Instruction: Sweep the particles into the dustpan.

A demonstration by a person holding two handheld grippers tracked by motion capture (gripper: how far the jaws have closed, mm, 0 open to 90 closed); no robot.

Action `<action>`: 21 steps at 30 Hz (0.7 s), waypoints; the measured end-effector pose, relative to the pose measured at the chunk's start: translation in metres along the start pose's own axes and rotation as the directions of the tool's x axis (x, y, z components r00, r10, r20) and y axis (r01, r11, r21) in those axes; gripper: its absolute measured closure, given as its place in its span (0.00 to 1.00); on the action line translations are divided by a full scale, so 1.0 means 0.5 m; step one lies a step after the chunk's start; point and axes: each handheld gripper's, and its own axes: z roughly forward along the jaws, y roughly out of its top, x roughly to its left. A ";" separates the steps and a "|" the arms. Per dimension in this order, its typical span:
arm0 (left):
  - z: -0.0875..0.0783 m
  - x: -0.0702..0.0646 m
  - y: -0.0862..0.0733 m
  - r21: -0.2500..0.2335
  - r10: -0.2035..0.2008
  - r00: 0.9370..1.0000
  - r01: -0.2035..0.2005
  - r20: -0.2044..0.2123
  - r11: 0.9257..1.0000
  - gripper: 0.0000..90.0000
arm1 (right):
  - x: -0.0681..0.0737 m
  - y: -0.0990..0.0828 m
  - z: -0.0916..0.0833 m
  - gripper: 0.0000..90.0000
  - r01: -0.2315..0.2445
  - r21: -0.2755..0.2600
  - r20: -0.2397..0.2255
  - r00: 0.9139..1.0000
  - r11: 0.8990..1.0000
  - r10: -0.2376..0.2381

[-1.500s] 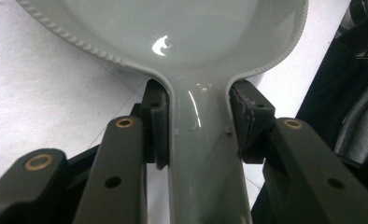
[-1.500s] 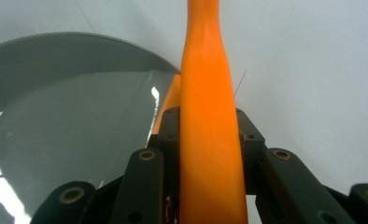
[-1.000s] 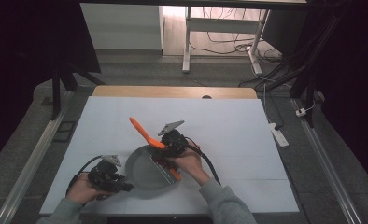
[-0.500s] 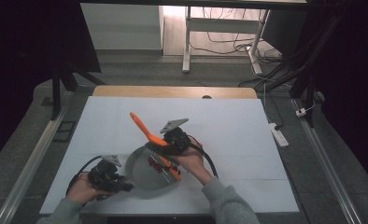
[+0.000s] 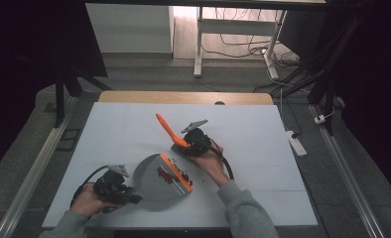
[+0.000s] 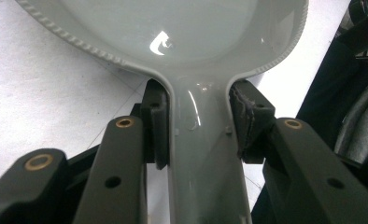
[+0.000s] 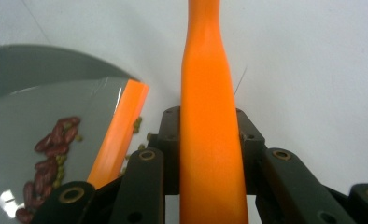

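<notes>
On a white-topped table (image 5: 134, 129) seen from above, a person works two hand-held grippers over a grey dustpan (image 5: 151, 181) near the front edge. No brand, label or writing can be read on any tool.

The left gripper (image 5: 115, 191) is clenched on the dustpan's handle (image 6: 205, 154); the left gripper view shows both black pads pressed against the glossy grey neck, just below the ridged rim of the pan. The right gripper (image 5: 196, 141) grasps the orange handle (image 7: 210, 140) of a small brush (image 5: 171, 133), which juts up and away toward the table's far side.

Compared with a second ago, the right hand (image 5: 211, 161) has drawn the brush out of the pan and back to the right, so it now sits just beyond the pan's orange lip (image 5: 176, 172). The left hand (image 5: 87, 201) and the dustpan have kept their place.

Dark red beans (image 7: 51, 154) and a few small green ones lie scattered on the pan's grey floor near the lip, with several more loose on the table just past it.
</notes>
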 end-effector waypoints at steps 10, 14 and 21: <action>0.000 -0.001 0.000 -0.001 0.000 1.000 0.000 0.000 1.000 0.68 | 0.054 0.023 0.022 0.79 0.076 0.037 -0.073 0.995 0.996 -0.073; 0.000 -0.001 0.000 0.000 0.000 1.000 0.000 0.000 1.000 0.68 | 0.067 0.013 0.014 0.79 0.062 0.018 -0.102 0.993 0.998 -0.059; 0.001 0.000 0.000 0.000 -0.003 1.000 0.003 0.000 1.000 0.68 | 0.111 0.011 0.004 0.79 0.074 -0.026 -0.186 0.979 0.997 -0.078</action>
